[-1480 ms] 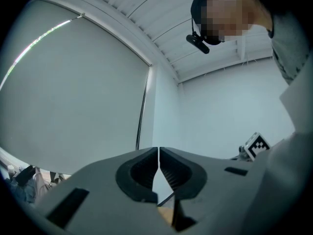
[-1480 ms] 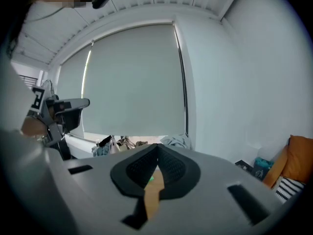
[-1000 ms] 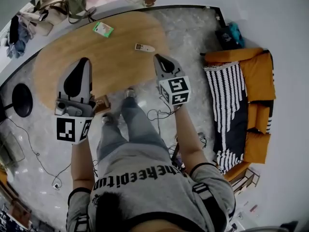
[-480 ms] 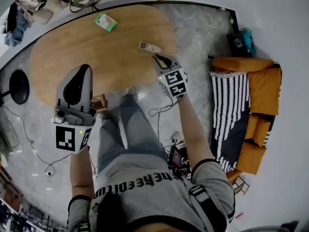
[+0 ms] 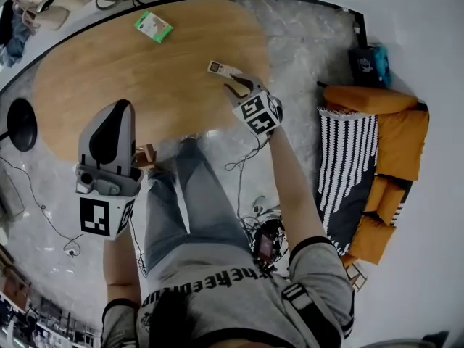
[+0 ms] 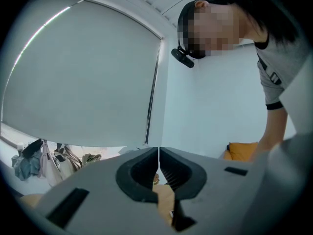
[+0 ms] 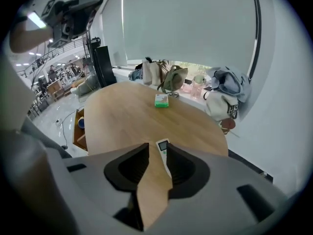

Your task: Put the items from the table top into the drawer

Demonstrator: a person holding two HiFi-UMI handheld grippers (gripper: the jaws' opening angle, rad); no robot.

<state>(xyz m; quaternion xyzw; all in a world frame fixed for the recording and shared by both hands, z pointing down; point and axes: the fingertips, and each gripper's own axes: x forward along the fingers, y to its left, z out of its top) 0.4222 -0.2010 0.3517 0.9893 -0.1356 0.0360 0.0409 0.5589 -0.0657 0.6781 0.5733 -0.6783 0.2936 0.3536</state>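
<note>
The left gripper (image 5: 122,106), fingers pressed together and empty, hangs by the bench (image 5: 94,71) edge, well left of the remote (image 5: 222,69). The right gripper (image 5: 237,87), nearer, has just been opening its fingers partway; the remote lies just ahead, roughly lengthwise along their gap, untouched.

light: bright, even daylight | edges: fisheye-bent (dark corners) | shadows: soft, seemingly
</note>
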